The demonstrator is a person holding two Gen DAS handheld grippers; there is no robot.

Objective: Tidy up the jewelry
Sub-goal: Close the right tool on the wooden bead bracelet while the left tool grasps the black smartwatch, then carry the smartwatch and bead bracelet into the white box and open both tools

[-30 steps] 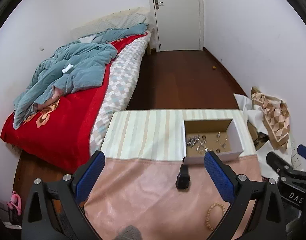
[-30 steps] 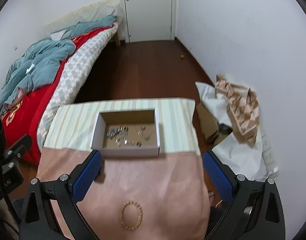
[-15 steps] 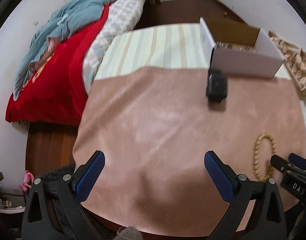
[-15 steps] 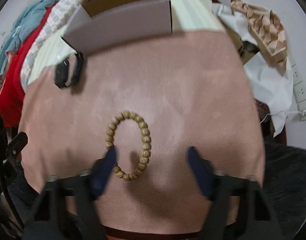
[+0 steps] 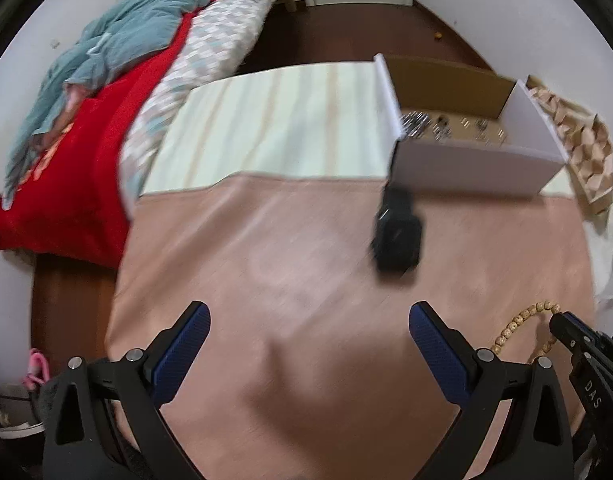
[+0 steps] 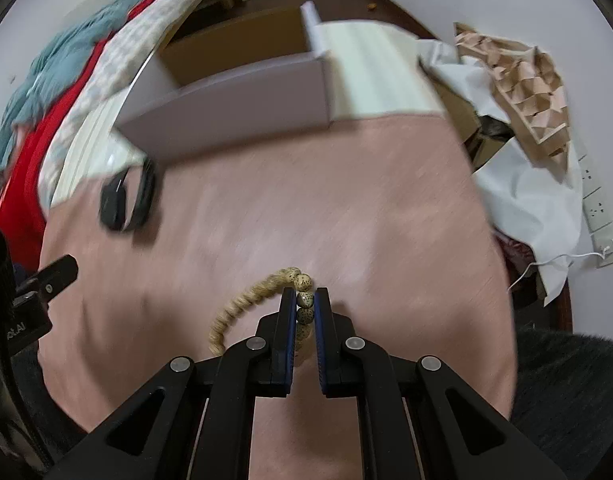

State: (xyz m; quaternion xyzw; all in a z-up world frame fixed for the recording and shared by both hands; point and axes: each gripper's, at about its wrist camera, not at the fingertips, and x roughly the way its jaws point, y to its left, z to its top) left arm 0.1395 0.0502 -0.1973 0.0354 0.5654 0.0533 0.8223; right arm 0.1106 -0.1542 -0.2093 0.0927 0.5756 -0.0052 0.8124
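Clamping down on the beaded bracelet, the right gripper has its blue pads closing onto a couple of speckled beads at the near end of the loop, while the rest of the strand curves away to the left and lies on the pink cloth. The left gripper hangs over bare cloth with its jaws wide apart and nothing between them. My worry is the hold itself: round, hard beads can roll or squirt out from between flat pads, and only one or two of them are pinched, so a quick lift could let the bracelet swing and slip free. If the elastic inside is stretched by a jerk, the loop may snap back or twist out of the grip. The pads sit low against the cloth, so they might also nip a fold of fabric and drag it, which would shift the black smartwatch lying near the cardboard box. That box, with small metal pieces already on its floor, has a tall near wall; a dangling bracelet carried too low could catch on the rim and be pulled loose or nudge the box along the striped cloth. Blur in both views makes the exact contact hard to confirm.
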